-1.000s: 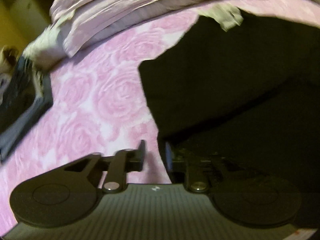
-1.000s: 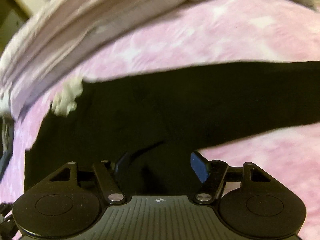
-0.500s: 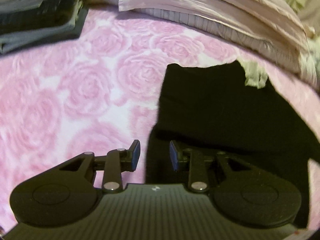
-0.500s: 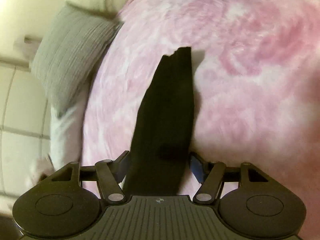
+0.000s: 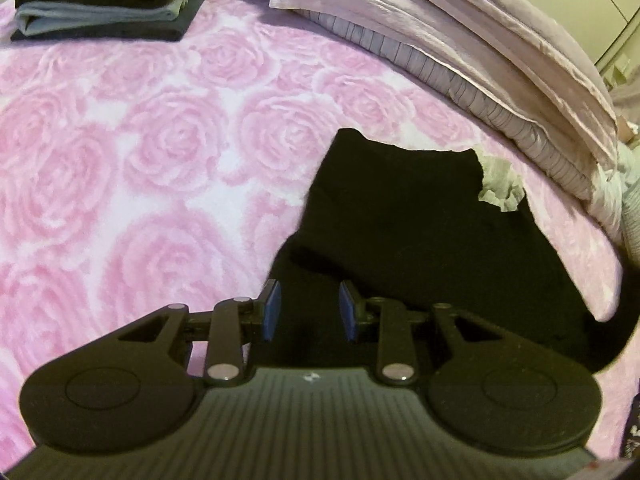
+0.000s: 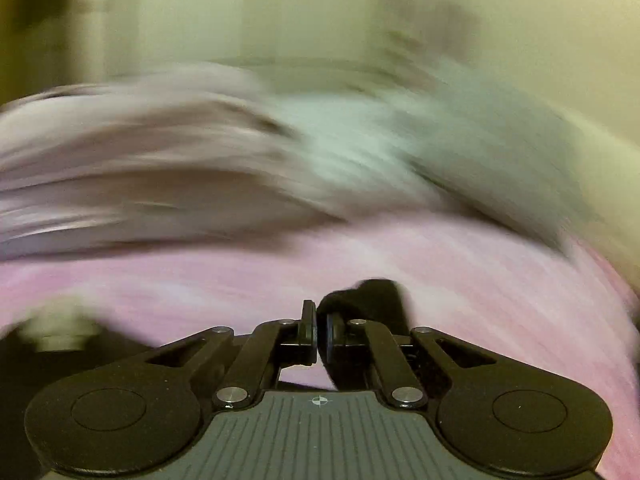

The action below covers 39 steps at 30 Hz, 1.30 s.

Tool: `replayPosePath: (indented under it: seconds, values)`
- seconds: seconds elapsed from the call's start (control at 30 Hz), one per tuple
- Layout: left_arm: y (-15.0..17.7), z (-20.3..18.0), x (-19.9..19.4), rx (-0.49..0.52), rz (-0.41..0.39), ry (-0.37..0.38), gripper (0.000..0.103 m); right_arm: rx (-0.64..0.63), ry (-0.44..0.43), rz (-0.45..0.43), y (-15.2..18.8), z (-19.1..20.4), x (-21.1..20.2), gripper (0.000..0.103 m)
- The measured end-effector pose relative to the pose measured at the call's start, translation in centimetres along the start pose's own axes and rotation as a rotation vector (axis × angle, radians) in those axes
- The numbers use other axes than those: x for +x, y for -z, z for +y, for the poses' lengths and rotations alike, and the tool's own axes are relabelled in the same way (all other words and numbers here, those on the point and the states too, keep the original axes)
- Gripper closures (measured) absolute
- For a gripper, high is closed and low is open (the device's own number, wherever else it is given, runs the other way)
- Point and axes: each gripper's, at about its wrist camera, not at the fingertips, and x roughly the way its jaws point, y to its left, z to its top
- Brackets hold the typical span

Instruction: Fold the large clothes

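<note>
Risen, right tongs (image 6: 316,334) pinch black garment (image 6: 372,300); rest lies beneath left tongs (image 5: 308,310).

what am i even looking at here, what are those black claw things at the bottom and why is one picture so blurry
These are two hand-held tongs, one in each of a person's hands, each with a fisheye camera looking forward along its two fingers. No robot arm is involved.

The sharp picture is from the left tongs. Their blue-padded jaws stand a little apart, with the near edge of a black garment between them; whether they grip it is hard to tell. The garment lies on a pink rose-patterned blanket. Behind are a stack of folded clothes and pale lilac bedding.

The blurry picture is from the right tongs, smeared because that hand is moving fast. Their jaws have just been closing and are now shut, pinching a bit of the black cloth.
</note>
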Motion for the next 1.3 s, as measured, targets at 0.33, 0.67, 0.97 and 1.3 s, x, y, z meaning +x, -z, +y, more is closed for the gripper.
replayPosePath:
  seconds: [0.33, 0.67, 0.97, 1.3]
  values:
    - [0.9, 1.1, 0.5, -0.025, 0.044, 0.057, 0.078, -0.763, -0.456, 0.063, 12.2, 24.5, -7.7, 0.056]
    - [-0.9, -1.2, 3.0, -0.012, 0.04, 0.194, 0.071, -0.64, -0.164, 0.263, 13.1, 12.2, -3.1, 0.056]
    - [-3.6, -2.2, 9.4, -0.227, 0.101, 0.246, 0.102, -0.574, -0.142, 0.284, 11.8, 8.7, 0.6, 0.057]
    - [-0.8, -4.8, 5.7, 0.233, -0.024, 0.051, 0.082, -0.438, -0.141, 0.377, 10.9, 5.5, -0.6, 0.057]
